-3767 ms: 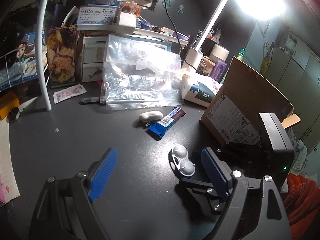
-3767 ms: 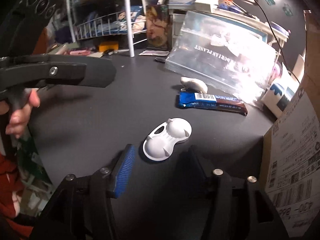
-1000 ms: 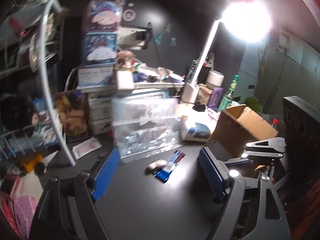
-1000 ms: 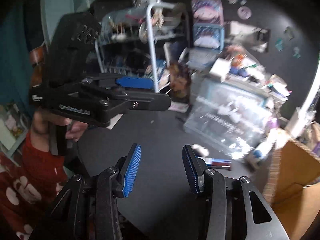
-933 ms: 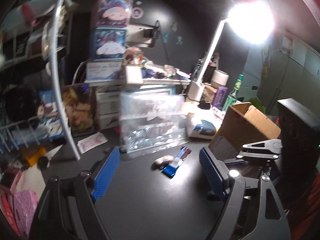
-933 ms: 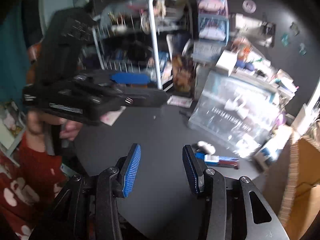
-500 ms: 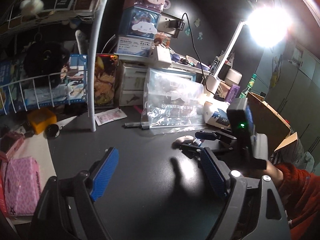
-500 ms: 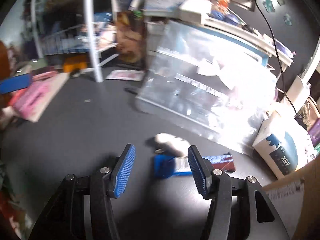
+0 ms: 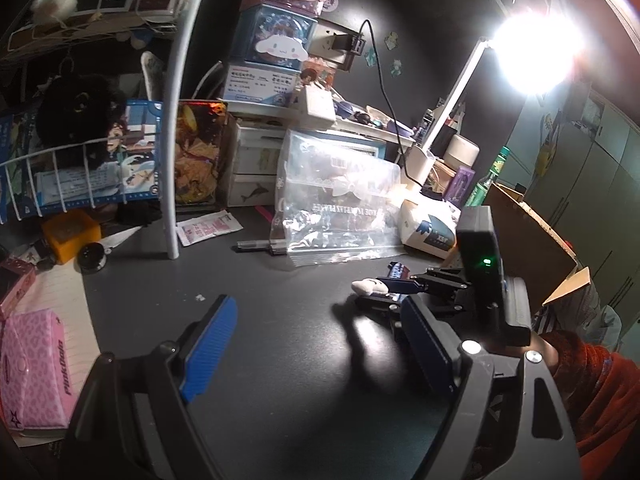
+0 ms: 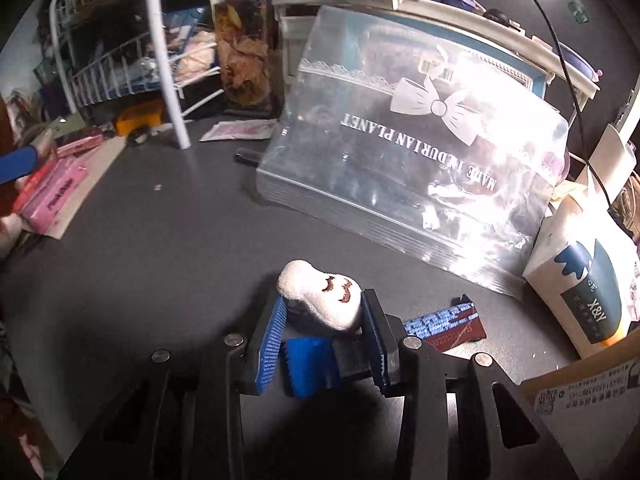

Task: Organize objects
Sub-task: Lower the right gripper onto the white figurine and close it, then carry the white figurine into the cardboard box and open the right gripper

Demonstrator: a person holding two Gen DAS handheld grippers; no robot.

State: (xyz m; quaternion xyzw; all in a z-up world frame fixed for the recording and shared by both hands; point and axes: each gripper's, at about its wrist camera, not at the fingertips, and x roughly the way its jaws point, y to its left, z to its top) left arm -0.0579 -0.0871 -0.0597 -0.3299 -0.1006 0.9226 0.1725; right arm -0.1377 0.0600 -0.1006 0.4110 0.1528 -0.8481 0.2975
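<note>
A small white plush toy [image 10: 324, 301] with a stitched face lies on the dark desk [image 10: 160, 240], between the blue pads of my right gripper [image 10: 323, 312], whose jaws touch both its sides. A blue snack bar [image 10: 440, 322] lies under and right of it. In the left wrist view the plush [image 9: 370, 286] sits at the tips of the right gripper [image 9: 394, 285]. My left gripper [image 9: 316, 332] is open and empty above the desk, nearer the front.
A clear zip bag [image 10: 416, 184] leans against white drawers [image 9: 256, 168]. A white tissue pack [image 10: 588, 292], a cardboard box [image 9: 528, 236], a lamp [image 9: 440, 120], a white rack pole [image 9: 176, 120] and a pink pouch [image 9: 32, 364] ring the desk.
My right gripper has come down from high above the desk to the plush toy and narrowed its jaws around it. The left gripper has swung left and stays open.
</note>
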